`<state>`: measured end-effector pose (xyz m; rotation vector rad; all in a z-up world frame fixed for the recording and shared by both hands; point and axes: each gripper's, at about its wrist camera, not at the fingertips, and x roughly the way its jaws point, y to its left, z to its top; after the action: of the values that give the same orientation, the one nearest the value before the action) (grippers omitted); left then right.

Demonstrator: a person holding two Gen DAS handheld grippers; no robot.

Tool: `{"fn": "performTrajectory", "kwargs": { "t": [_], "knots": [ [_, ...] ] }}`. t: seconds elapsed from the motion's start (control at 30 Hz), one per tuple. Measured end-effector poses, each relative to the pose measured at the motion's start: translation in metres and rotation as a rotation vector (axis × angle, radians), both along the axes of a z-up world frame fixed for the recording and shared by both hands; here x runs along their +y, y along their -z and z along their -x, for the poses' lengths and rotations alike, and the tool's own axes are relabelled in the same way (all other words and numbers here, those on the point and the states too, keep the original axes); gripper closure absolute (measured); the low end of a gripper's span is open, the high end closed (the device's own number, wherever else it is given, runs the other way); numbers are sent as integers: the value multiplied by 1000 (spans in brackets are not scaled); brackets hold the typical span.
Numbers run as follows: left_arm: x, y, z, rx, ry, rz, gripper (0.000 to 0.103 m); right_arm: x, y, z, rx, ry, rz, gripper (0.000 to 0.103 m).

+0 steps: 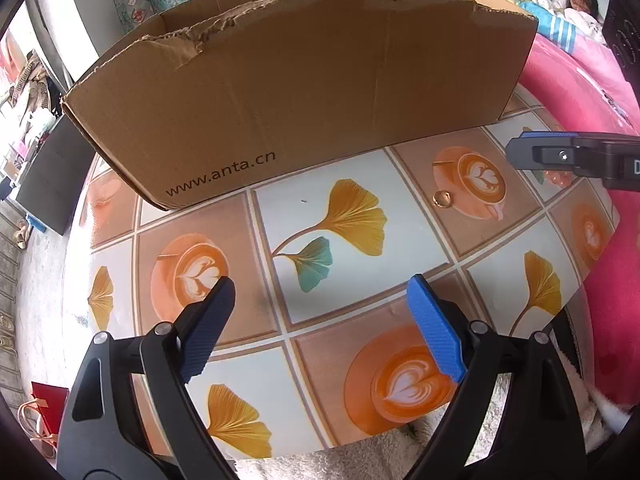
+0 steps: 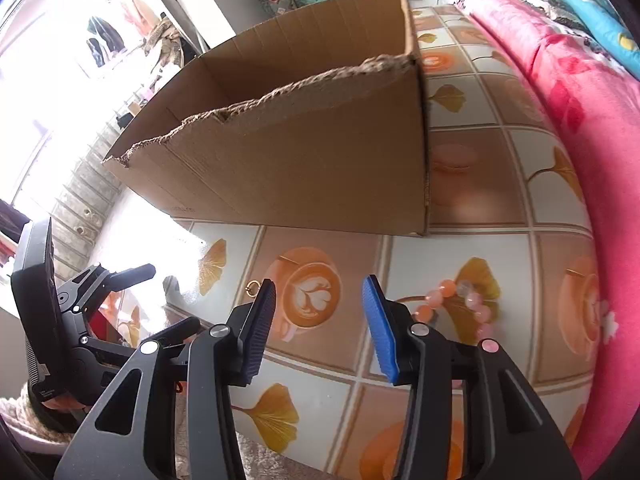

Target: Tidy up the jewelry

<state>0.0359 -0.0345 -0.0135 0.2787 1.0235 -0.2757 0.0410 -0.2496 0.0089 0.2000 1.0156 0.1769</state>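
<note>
Two open tools (image 1: 320,296) (image 2: 320,296), one bracelet (image 2: 456,300), one ring (image 1: 442,199), one box (image 1: 304,92)

Both tongs, the left tongs (image 1: 320,294) and the right tongs (image 2: 319,294), have black angular arms, silver pivot screws and ribbed blue pads (image 1: 434,330).

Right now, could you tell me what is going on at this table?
A person is sorting jewelry with two handheld grippers on a patterned tablecloth. Both the left gripper and the right gripper are open and hold nothing. A small gold ring and a pink bead bracelet lie on the cloth in front of an open cardboard box. What is in the box cannot be seen.
</note>
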Motion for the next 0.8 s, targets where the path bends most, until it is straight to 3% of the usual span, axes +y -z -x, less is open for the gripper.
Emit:
{"fn": "performTrajectory", "kwargs": {
  "t": [0.17,0.53,0.8],
  "knots": [
    [-6,0,1,-4,-7,-12,16,-10,-8,15,-9,48,61,46],
    [-21,-1,-6,4,-20,-10,14,-17,-2,17,22,69,84,42],
    [-9,2,-11,7,-26,-2,14,-14,0,19,31,64,91,42]
  ]
}}
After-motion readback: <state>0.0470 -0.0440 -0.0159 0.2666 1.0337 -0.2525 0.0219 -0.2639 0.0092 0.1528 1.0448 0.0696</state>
